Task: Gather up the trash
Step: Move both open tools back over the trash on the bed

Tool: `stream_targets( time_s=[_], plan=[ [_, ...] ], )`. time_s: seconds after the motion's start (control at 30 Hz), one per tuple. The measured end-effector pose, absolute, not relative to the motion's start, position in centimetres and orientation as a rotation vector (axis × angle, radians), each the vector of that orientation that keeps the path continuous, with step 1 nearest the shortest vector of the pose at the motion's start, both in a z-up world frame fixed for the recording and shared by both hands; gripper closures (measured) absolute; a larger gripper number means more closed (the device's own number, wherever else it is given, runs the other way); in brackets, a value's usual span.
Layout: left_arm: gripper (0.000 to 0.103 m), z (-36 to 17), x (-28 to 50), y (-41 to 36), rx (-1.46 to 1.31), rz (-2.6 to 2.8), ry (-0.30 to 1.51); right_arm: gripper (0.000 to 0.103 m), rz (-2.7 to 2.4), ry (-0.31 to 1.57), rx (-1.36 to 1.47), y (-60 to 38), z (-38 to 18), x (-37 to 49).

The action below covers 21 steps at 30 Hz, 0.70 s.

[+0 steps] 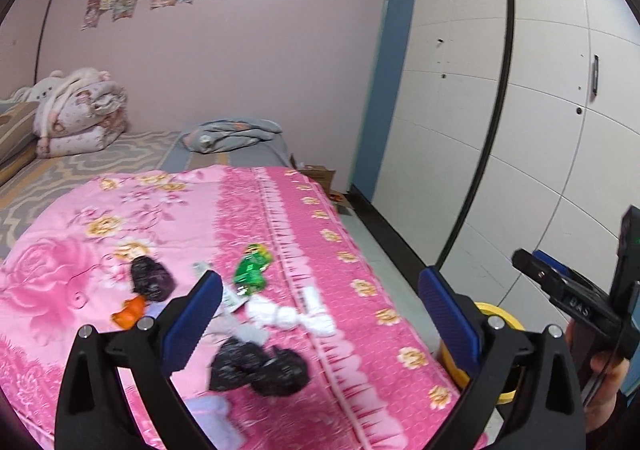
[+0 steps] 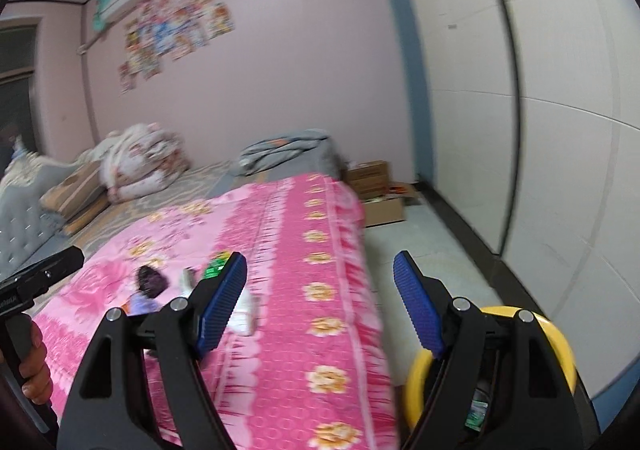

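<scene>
bed: lower centre of frame | on it, near edge: crumpled bags, tissue just behind, wrapper further back | bin: floor, right of bed | wardrobe: right | folded quilt: upper left

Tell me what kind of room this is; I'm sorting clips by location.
Most likely a bedroom: a bed under a pink floral blanket, folded quilts at its head, and a tall white wardrobe alongside.
</scene>
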<state>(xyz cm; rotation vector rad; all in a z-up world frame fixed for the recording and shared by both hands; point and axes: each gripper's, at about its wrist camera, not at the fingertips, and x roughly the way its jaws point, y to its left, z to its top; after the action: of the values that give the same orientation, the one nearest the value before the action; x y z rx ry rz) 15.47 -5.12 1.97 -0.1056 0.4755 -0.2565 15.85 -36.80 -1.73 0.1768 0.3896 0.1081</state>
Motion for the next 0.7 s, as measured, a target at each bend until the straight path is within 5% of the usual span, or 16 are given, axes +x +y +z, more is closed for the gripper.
stream_targets(
  time_s=[0.7],
  plan=[
    [0.008, -7.7, 14.0, 3.9, -0.124, -0.130, 0.646, 0.031, 0.318, 0.662, 0.080, -25.9, -9.5, 28.8]
  ],
)
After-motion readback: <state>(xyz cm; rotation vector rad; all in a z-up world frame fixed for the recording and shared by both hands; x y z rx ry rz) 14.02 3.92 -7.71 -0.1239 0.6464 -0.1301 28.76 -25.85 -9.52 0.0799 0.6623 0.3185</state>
